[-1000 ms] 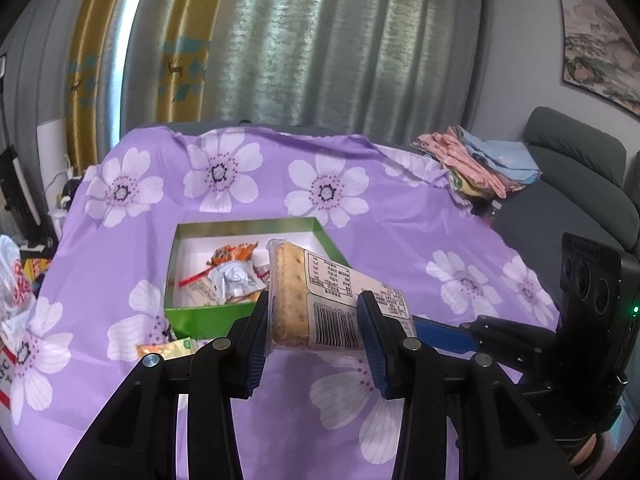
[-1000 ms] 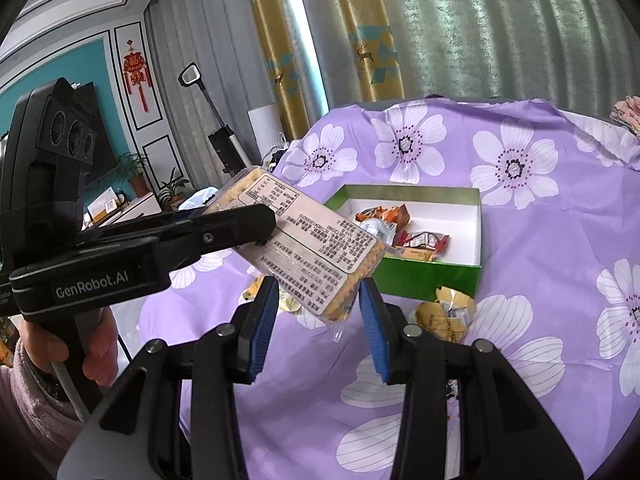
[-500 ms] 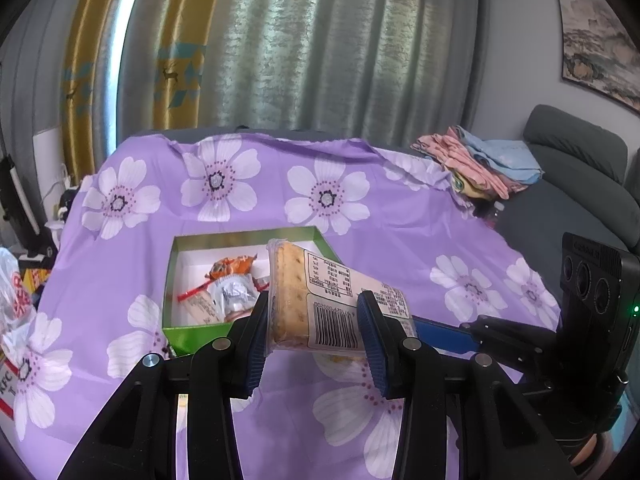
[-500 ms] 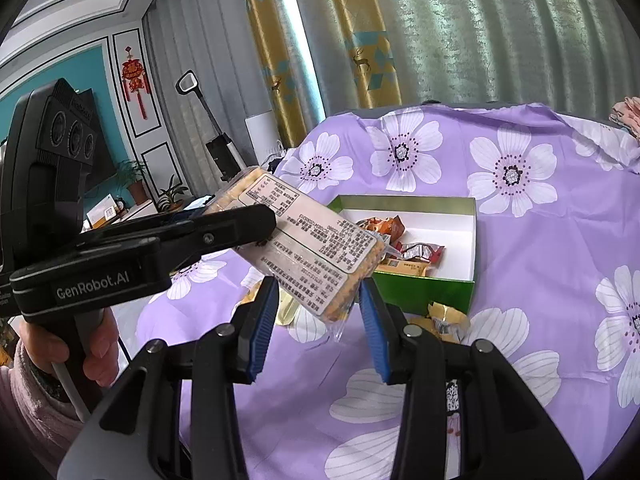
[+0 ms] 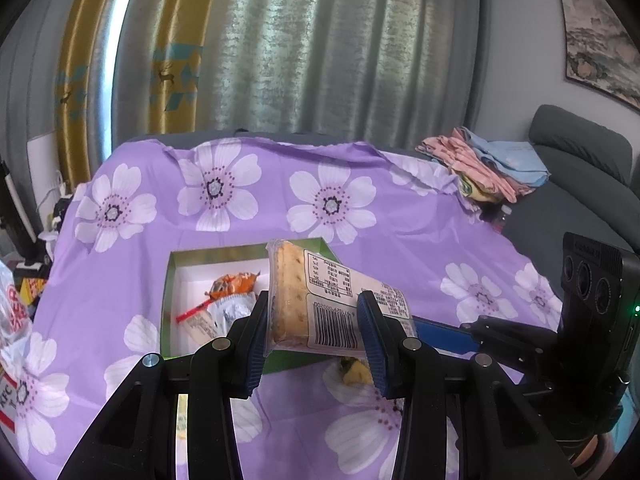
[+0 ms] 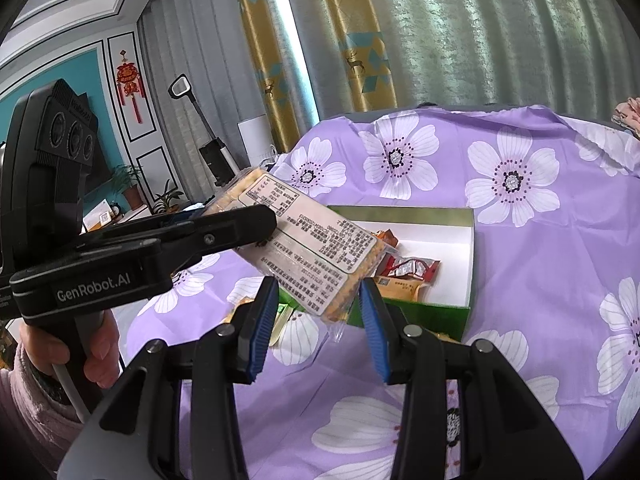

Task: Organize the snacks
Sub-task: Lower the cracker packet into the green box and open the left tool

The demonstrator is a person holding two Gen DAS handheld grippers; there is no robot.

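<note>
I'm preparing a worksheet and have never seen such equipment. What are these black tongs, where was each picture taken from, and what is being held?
No robot here: a person holds a black hand-held two-finger gripper in each hand, each carrying a wide-angle camera looking along its fingers. One picture comes from the left gripper, the other from the right gripper. The left one clamps a clear-wrapped cracker packet with a printed label; the right one's jaws stand apart, the packet's end between them, seemingly untouched. Below, on a purple flowered cloth, sits an open green cardboard box with small wrapped snacks inside.
</note>
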